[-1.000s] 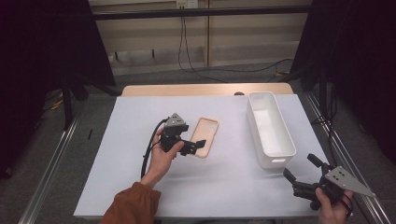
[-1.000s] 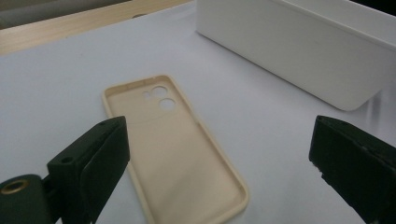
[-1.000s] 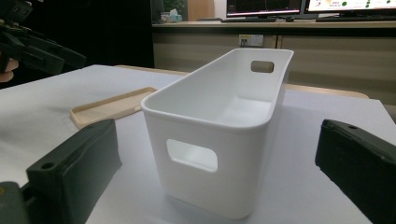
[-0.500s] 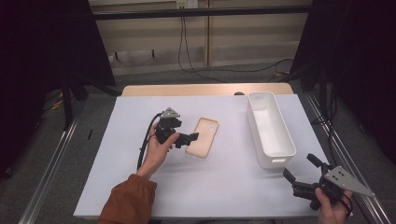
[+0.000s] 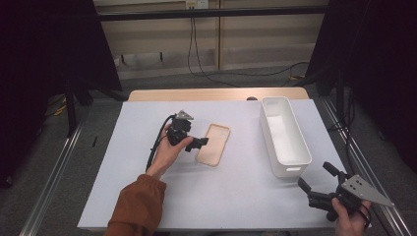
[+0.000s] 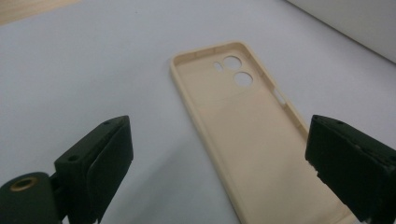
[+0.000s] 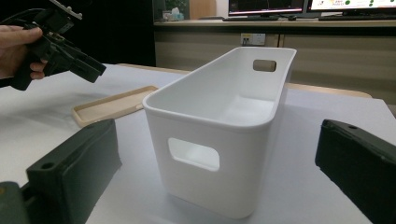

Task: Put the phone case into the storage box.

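I hold my left gripper (image 5: 199, 143) above the white table cover (image 5: 123, 167), and its jaws stand wide apart with nothing between them. Just in front of this gripper, a little below it, lies the beige phone case (image 5: 213, 144). The case is flat on the cover with its inner side up. In the left gripper view the phone case (image 6: 252, 126) runs from between my two jaws away from me, and its two round camera holes are at the far end. The jaws do not touch it; one is at each side of its near end, and the left one is over bare cover.

My right gripper (image 5: 319, 183) is low at the near right corner of the table, in my right hand (image 5: 350, 220). Its jaws are also wide open and empty. Directly ahead of it stands the white plastic bin (image 7: 219, 121), upright, with a handle hole in each short wall, and I see nothing inside it. In the right gripper view the phone case (image 7: 112, 105) lies to the left of the bin, close beside it but apart, and my left hand (image 7: 16, 49) with the left gripper (image 7: 88, 69) hovers beyond it, tilted down toward the case.
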